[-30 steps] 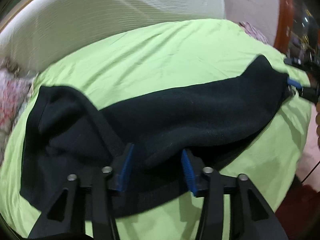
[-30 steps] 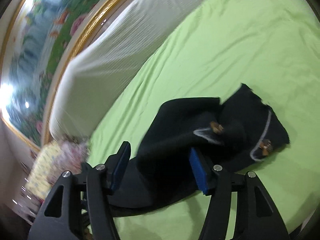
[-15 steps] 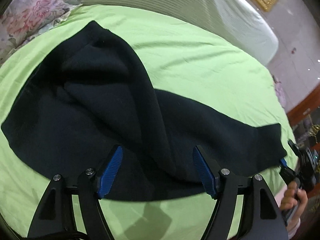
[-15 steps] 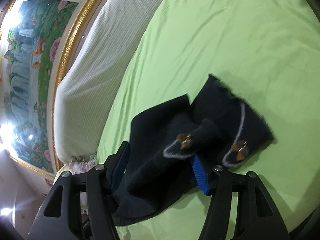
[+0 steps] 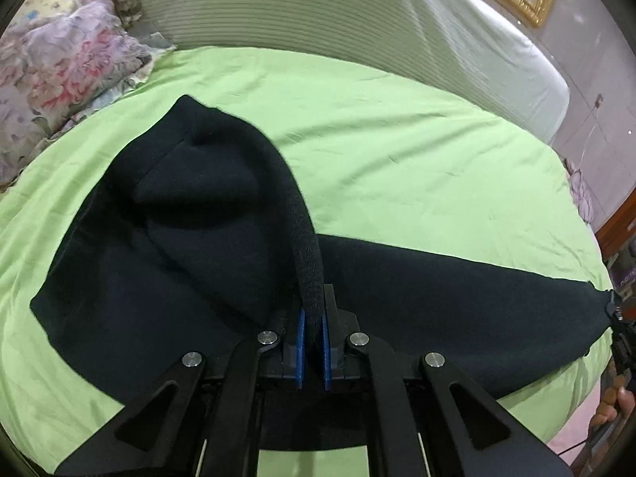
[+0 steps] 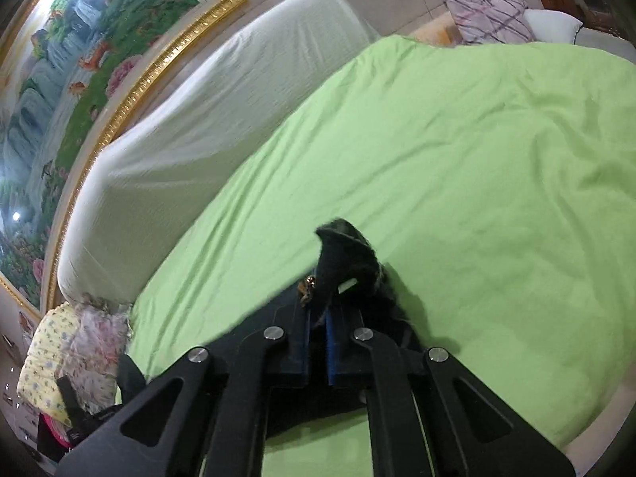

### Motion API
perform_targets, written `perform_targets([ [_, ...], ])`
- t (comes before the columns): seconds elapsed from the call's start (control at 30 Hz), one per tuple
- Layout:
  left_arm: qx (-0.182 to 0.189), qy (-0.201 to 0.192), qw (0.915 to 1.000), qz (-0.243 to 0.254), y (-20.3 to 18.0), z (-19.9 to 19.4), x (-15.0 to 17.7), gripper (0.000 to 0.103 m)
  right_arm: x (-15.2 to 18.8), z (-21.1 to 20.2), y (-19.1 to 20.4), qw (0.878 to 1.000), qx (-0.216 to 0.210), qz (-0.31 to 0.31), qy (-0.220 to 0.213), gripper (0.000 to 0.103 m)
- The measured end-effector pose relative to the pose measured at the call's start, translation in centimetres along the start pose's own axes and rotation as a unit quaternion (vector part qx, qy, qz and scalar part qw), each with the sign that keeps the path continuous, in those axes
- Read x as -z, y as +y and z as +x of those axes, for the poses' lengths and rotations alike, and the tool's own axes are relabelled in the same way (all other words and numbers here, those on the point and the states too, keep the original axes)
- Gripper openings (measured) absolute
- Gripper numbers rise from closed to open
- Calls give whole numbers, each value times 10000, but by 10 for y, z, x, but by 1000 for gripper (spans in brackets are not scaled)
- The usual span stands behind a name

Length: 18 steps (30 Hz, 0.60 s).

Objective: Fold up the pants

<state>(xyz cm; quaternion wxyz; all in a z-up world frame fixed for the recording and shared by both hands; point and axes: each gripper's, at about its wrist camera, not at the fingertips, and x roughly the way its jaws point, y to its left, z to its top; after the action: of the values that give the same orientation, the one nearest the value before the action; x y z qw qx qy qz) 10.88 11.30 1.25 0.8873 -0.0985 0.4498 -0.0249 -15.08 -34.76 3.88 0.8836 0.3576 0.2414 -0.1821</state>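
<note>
Black pants [image 5: 167, 278] lie spread on a light green bed sheet [image 5: 397, 151]. My left gripper [image 5: 312, 328] is shut on the ribbed waistband [image 5: 306, 254], which rises in a ridge from the jaws. The legs stretch right to the bed edge, where the right gripper [image 5: 620, 330] shows with a hand. In the right wrist view my right gripper [image 6: 317, 318] is shut on the leg cuffs [image 6: 346, 254], which stick up past the jaws with a small gold buckle [image 6: 305, 288].
A white padded headboard [image 5: 318, 28] curves behind the bed. Floral pillows [image 5: 59, 63] lie at the far left. A gold-framed painting [image 6: 67, 63] hangs on the wall. Another pillow [image 6: 485, 16] lies beyond the bed's far side.
Both grippers were open over the pants half a second ago. Both have closed: the left on the waistband, the right on the leg cuffs.
</note>
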Motion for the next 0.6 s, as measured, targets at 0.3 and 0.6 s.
perform_targets([
  [0.3,-87,307,9995,-68,24,15,23,28,19,6,-21,9978,541,150,351,20],
  [0.6,-412,147,9974,-568,43,-17,0,69,23,-12,60,9939,-193,-1085,7,49],
])
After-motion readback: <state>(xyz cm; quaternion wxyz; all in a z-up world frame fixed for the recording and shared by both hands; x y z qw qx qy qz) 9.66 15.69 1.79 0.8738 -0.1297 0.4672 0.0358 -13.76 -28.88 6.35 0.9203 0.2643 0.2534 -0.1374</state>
